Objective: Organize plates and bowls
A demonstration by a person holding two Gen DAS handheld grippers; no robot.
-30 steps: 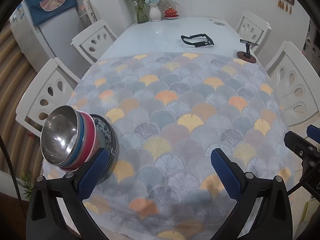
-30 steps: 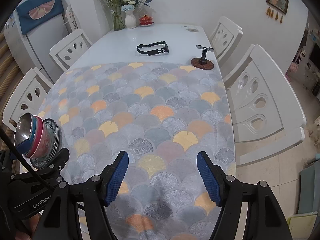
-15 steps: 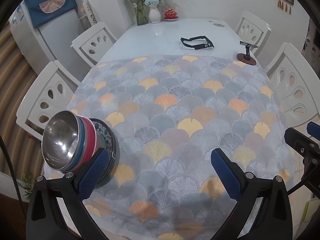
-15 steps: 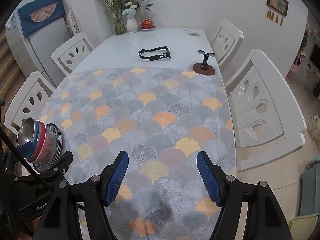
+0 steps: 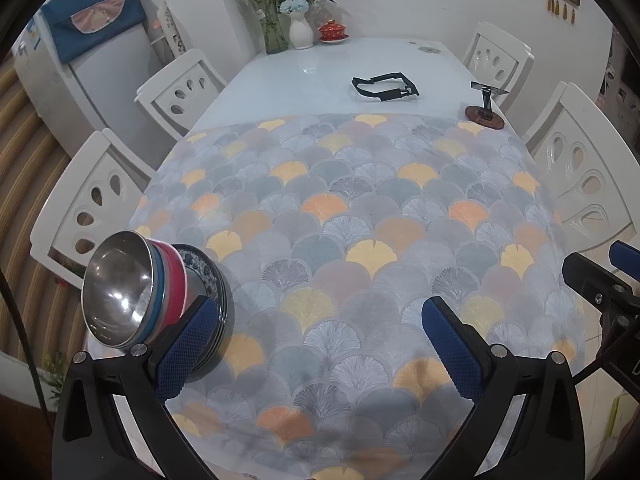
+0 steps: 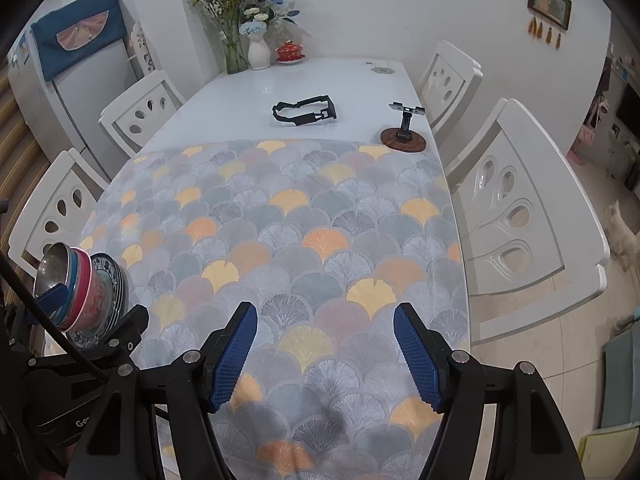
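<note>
- blue-padded left gripper [image 5: 320,348] and right gripper [image 6: 326,354] hover over the patterned tablecloth [image 5: 360,220], fingers spread, pinching nothing.
- nothing has changed in the past second; both hold still, so the sorting looks finished.
- at 9 o'clock in the left wrist view, a steel bowl [image 5: 116,292] nests in blue and pink bowls [image 5: 170,276], all on stacked plates [image 5: 210,280].
- at 12 o'clock, flower vases [image 5: 300,30] stand farthest.

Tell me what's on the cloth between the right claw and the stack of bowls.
Nothing: right wrist view shows bare patterned cloth between right claw and stack of bowls.
</note>
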